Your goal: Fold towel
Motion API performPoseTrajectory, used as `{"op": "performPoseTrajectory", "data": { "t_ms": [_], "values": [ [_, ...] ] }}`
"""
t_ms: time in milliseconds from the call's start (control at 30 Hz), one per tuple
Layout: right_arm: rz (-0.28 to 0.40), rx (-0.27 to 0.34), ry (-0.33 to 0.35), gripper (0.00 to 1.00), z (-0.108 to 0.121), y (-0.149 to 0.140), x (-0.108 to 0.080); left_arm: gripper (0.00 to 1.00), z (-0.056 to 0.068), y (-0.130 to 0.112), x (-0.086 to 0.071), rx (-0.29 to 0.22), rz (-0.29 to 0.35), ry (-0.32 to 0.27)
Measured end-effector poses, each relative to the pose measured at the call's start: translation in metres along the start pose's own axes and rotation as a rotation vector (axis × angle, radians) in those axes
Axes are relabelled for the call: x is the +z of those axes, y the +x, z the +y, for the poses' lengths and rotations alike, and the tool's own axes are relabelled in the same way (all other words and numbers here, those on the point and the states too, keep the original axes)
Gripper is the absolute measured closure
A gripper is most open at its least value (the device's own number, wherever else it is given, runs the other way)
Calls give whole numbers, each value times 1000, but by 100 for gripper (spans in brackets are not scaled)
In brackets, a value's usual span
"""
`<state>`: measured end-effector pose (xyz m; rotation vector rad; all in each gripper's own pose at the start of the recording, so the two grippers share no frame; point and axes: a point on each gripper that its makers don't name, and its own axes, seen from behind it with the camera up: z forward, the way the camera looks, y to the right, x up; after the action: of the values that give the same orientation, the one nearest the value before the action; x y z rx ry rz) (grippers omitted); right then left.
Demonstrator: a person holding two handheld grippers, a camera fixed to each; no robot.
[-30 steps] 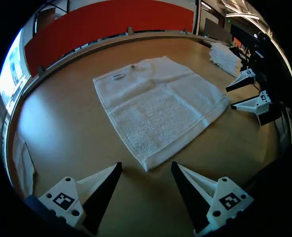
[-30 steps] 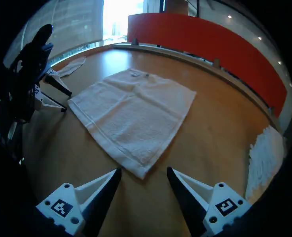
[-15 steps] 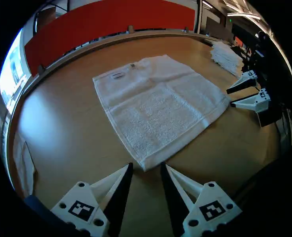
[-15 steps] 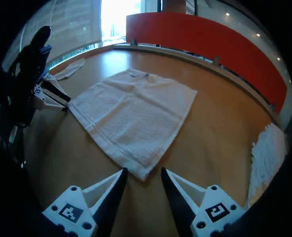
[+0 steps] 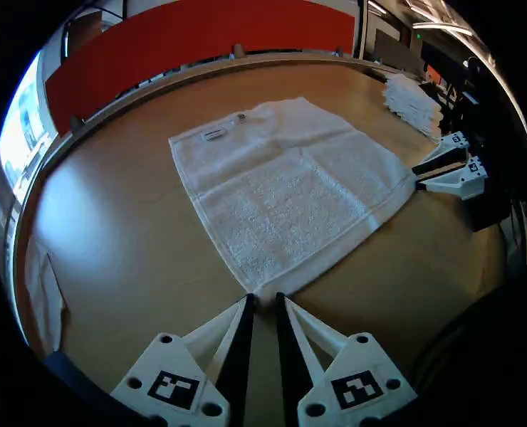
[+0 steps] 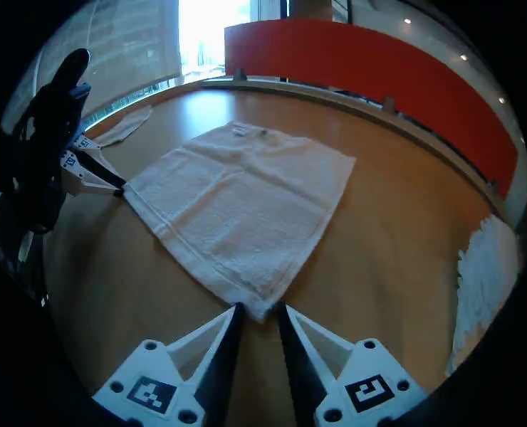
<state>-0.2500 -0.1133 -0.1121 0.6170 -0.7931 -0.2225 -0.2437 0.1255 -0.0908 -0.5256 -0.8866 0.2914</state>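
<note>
Left gripper view: left claw (image 5: 263, 304) clenched on towel (image 5: 292, 192) corner, bottom centre; towel flat mid-frame on worktop (image 5: 121, 213). Right gripper view: right claw (image 6: 259, 313) clenched on the adjacent corner, bottom centre. Looks like both grips set, no fold made yet; lift and carry-over to far edge remain.

we seem to be in an office: a wide wooden tabletop (image 5: 121, 213), a red divider panel (image 5: 192, 35), ceiling strip lights (image 5: 434, 27), large windows (image 6: 206, 35).
</note>
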Motion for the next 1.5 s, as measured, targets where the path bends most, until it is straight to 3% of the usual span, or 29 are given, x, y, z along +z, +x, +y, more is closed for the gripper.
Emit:
{"op": "performPoseTrajectory", "data": {
  "t_ms": [67, 300, 700, 1500],
  "values": [
    [0, -1, 0, 76, 0, 0, 0, 80, 0, 1, 0, -4, -1, 1],
    [-2, 16, 7, 85, -2, 2, -1, 90, -1, 0, 0, -30, 1, 4],
    [25, 4, 6, 88, -5, 17, -9, 92, 1, 7, -9, -71, 20, -7],
    [123, 2, 15, 88, -10, 74, -69, 92, 5, 47, -69, -142, 91, -27]
  ]
}}
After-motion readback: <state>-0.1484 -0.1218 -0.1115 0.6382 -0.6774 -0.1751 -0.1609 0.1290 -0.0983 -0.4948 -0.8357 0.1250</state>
